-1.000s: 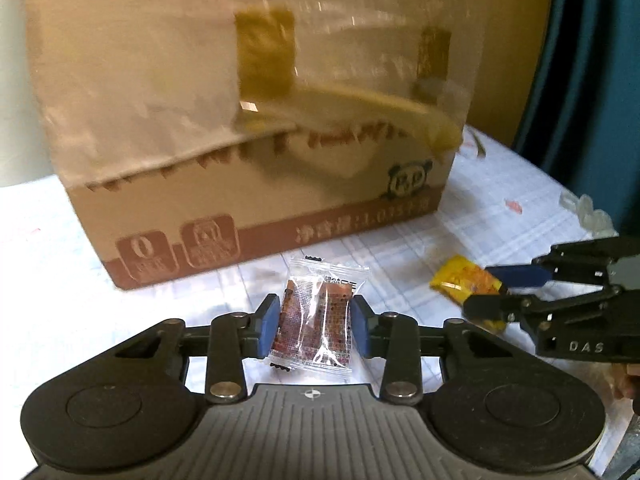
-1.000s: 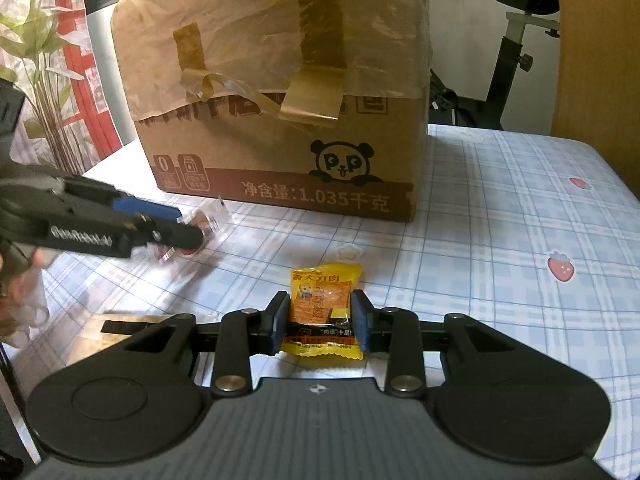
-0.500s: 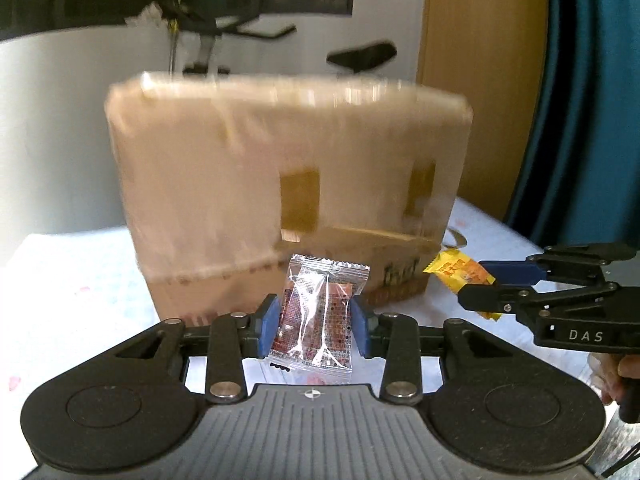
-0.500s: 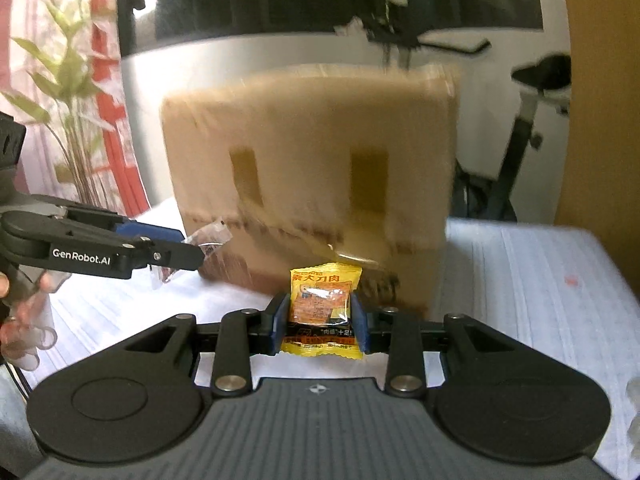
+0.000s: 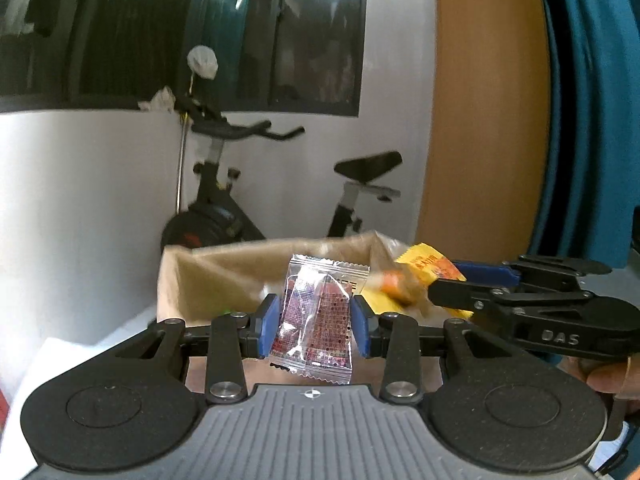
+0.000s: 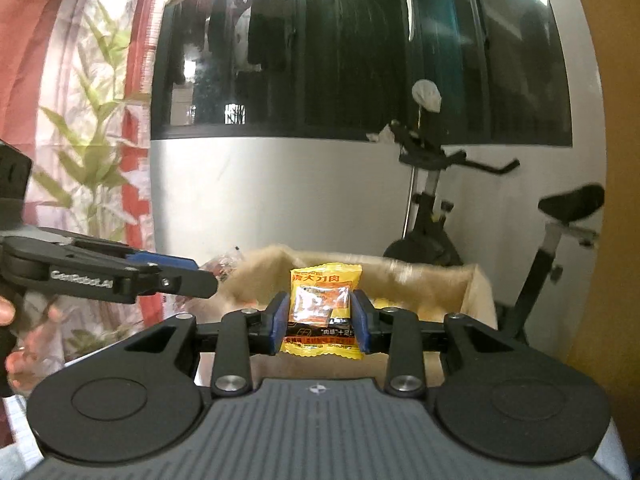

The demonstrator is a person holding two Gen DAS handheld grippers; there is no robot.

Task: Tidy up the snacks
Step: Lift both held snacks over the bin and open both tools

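Left gripper (image 5: 314, 322) clamps its blue pads on a clear packet (image 5: 316, 320) of red-brown snack, upright between them, just near of the open cardboard box (image 5: 208, 276). Right gripper (image 6: 320, 318), to its right, is clamped on a yellow packet (image 6: 324, 312), upright too, near the box rim.

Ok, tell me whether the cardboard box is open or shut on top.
Open. The cardboard box shows its rim and inner walls in both wrist views, with no flap or lid across the top. Yellow packets seem to lie inside.
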